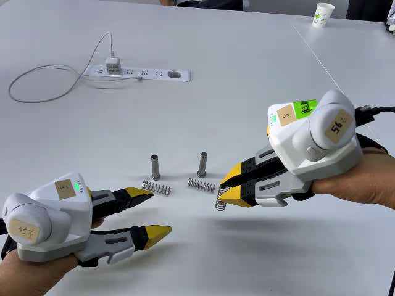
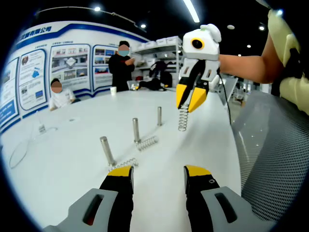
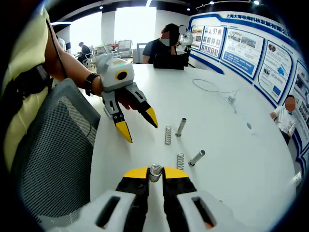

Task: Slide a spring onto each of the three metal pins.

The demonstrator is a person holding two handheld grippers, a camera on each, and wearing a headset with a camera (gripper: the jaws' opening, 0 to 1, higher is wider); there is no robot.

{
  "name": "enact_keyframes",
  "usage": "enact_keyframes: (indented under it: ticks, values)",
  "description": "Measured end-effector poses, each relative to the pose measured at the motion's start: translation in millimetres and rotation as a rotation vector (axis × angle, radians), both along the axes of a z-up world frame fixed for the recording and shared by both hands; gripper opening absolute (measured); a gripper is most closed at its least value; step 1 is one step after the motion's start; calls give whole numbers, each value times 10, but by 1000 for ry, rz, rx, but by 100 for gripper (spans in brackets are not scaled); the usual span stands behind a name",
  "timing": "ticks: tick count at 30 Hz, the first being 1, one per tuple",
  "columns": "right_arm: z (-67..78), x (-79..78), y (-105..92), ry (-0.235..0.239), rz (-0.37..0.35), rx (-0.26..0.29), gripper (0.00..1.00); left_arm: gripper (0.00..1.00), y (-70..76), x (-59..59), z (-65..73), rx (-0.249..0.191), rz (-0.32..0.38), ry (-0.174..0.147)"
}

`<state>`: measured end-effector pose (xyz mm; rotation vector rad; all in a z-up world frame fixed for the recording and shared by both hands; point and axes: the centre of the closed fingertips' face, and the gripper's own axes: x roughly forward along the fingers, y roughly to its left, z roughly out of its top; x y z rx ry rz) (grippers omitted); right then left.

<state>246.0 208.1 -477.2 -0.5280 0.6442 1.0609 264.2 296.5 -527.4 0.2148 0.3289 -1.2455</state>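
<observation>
Two metal pins [image 1: 155, 166] [image 1: 202, 164] stand upright on the white table [image 1: 247, 68]. Three pins [image 2: 107, 151] [image 2: 136, 129] [image 2: 159, 116] show in the left gripper view. One loose spring [image 1: 156, 187] lies in front of the left pin. Another spring [image 1: 202, 184] lies by the right pin. My right gripper [image 1: 224, 190] hovers just right of them, shut on a third spring [image 1: 221, 200] [image 3: 154, 171] that hangs from its tips [image 2: 183, 118]. My left gripper [image 1: 151, 214] [image 2: 157, 176] is open near the front edge, nothing between its jaws.
A white power strip [image 1: 139, 73] with a charger [image 1: 113, 63] and looped cable lies at the back left. A paper cup [image 1: 323, 15] stands far right, past a seam between tables. A mesh chair [image 2: 270, 154] sits beside the table; people sit across it.
</observation>
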Motion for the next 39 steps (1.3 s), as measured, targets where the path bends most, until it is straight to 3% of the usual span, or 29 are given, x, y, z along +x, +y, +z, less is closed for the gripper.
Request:
enact_keyframes:
  ticks: [13,23,33,39]
  values:
    - [127,87,-286,-19,-94,15,11,48,150,86,30,-14,73,4]
    - [254,193,-518,-45,-158,7,11,49,162,112,67,-20,90,-1]
    - [291,361,-798,-71,-250,-25,11,50,177,125,84,-26,100,-3]
    - [294,413,-858,-83,-275,-30,11,50,195,134,85,-26,106,-2]
